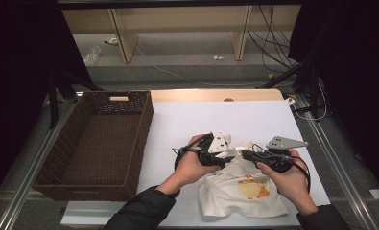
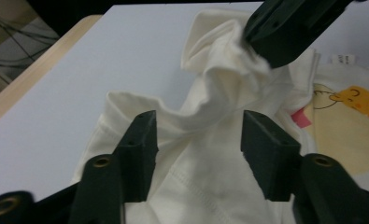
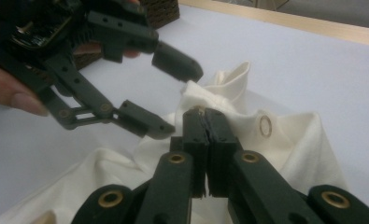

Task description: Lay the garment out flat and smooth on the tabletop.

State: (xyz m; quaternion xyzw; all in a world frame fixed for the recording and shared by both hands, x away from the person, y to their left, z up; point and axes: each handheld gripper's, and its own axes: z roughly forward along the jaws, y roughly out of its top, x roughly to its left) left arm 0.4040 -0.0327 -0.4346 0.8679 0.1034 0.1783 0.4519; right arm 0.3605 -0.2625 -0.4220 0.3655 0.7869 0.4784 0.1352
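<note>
A small cream garment [image 1: 240,189] with a yellow duck print [image 1: 255,188] lies crumpled on the white table cover near the front edge. My right gripper [image 3: 204,116] is shut on a raised fold of the garment [image 3: 285,140], lifting it into a peak. From the left gripper view, the right gripper [image 2: 285,28] pinches that peak of cloth [image 2: 210,93] at the top right. My left gripper [image 2: 196,149] is open, its jaws either side of the cloth just below the peak. In the high view the left gripper [image 1: 225,158] and right gripper [image 1: 247,154] nearly meet over the garment's top edge.
An empty dark wicker basket [image 1: 96,143] stands at the left of the table. The white cover [image 1: 216,120] stretches bare behind the garment to the wooden back edge [image 1: 216,95]. Cables and a stand sit beyond the right side.
</note>
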